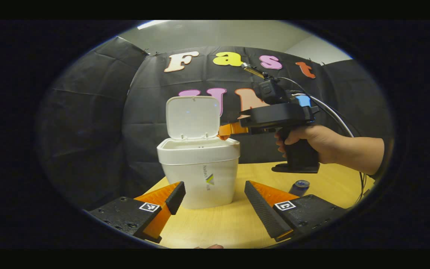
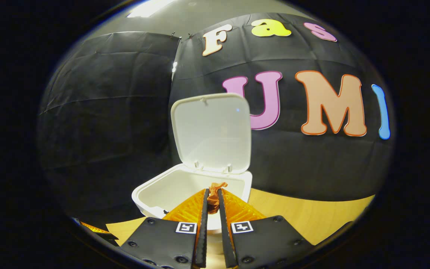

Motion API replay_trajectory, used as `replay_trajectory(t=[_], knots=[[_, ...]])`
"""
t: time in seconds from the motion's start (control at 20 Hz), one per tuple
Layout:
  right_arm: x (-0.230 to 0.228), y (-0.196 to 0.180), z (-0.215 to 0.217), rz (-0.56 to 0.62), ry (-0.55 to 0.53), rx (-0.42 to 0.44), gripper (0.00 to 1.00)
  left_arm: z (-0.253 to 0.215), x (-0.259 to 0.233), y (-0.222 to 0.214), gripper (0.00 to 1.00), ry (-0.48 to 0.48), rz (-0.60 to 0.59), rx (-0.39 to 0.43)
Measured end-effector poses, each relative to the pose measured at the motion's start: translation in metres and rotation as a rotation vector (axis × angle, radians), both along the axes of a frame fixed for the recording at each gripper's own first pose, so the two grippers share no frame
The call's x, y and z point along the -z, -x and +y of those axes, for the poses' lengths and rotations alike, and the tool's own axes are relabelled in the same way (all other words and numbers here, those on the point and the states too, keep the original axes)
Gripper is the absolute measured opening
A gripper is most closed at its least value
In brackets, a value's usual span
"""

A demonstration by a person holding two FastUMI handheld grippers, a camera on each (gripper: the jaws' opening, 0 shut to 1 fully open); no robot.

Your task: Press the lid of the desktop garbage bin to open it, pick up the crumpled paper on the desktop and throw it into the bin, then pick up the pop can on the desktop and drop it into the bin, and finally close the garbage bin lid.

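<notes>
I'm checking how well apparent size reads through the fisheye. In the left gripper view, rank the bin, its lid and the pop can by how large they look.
1. bin
2. lid
3. pop can, partly hidden, so unsure.

- A recording booth set up inside a plain room, a lab or office sort of place, not a home.
- Black cloth [image 1: 88, 112] is hanging as the booth's wall, creased and pinned at the top.
- Pale ceiling [image 1: 215, 33] with a strip light [image 1: 151, 24] is showing above the cloth.
- A bare wooden tabletop [image 1: 230, 224] is carrying the things.
</notes>
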State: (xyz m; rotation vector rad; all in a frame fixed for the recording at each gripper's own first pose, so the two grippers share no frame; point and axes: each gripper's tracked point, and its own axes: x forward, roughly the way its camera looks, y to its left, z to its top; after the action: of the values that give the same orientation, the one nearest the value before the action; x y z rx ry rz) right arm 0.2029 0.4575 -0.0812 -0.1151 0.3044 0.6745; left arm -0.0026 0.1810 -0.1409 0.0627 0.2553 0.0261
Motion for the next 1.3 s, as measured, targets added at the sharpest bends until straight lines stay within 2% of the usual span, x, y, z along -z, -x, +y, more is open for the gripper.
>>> replay_trajectory(t=[0.05,0.1,0.15,0.2,0.25,0.3,0.4,0.55,0.6,0.7,0.85,0.95,1.05,1.15,1.3], knots=[[0.012,-0.002,0.006,0.019,0.023,0.003,0.19,0.005,0.003,0.002,0.95,0.001,0.005,-0.014],[0.020,-0.001,0.008,0.036,0.048,0.008,0.20,0.010,0.004,0.004,0.96,0.002,0.007,-0.026],[0.016,-0.001,0.012,0.000,0.032,-0.004,0.29,0.013,0.005,0.005,0.95,0.004,0.013,-0.033],[0.017,-0.002,0.009,-0.009,0.046,0.008,0.46,0.012,0.009,0.005,0.99,0.006,0.016,-0.038],[0.012,0.003,0.008,-0.018,0.046,0.006,0.63,0.012,0.012,0.003,0.95,0.008,0.017,-0.039],[0.003,0.005,0.006,-0.030,0.035,0.008,0.63,0.011,0.014,0.001,0.94,0.013,0.016,-0.034],[-0.017,0.014,-0.010,-0.056,0.008,0.015,0.73,-0.001,0.010,-0.001,0.93,0.017,0.015,-0.014],[-0.050,0.019,-0.034,-0.085,-0.073,-0.008,0.78,-0.030,0.016,-0.007,0.93,0.027,0.016,0.029],[-0.059,0.020,-0.037,-0.081,-0.090,-0.026,0.75,-0.039,0.016,-0.009,0.93,0.032,0.012,0.041],[-0.061,0.020,-0.036,-0.049,-0.095,-0.060,0.76,-0.053,0.020,-0.011,0.92,0.036,0.021,0.046],[-0.061,0.017,-0.047,-0.023,-0.092,-0.046,0.78,-0.068,0.020,-0.006,0.93,0.044,0.029,0.064],[-0.073,0.019,-0.080,-0.054,-0.117,-0.003,0.78,-0.074,0.019,-0.002,0.93,0.019,0.025,0.078],[-0.087,0.028,-0.135,-0.110,-0.125,0.060,0.78,-0.085,0.020,-0.002,0.93,0.029,0.019,0.101],[-0.090,0.039,-0.195,-0.161,-0.121,0.153,0.78,-0.100,0.022,-0.005,0.93,0.048,0.012,0.120],[-0.077,0.058,-0.296,-0.226,-0.073,0.343,0.78,-0.121,0.030,-0.014,0.93,0.057,0.023,0.139]])
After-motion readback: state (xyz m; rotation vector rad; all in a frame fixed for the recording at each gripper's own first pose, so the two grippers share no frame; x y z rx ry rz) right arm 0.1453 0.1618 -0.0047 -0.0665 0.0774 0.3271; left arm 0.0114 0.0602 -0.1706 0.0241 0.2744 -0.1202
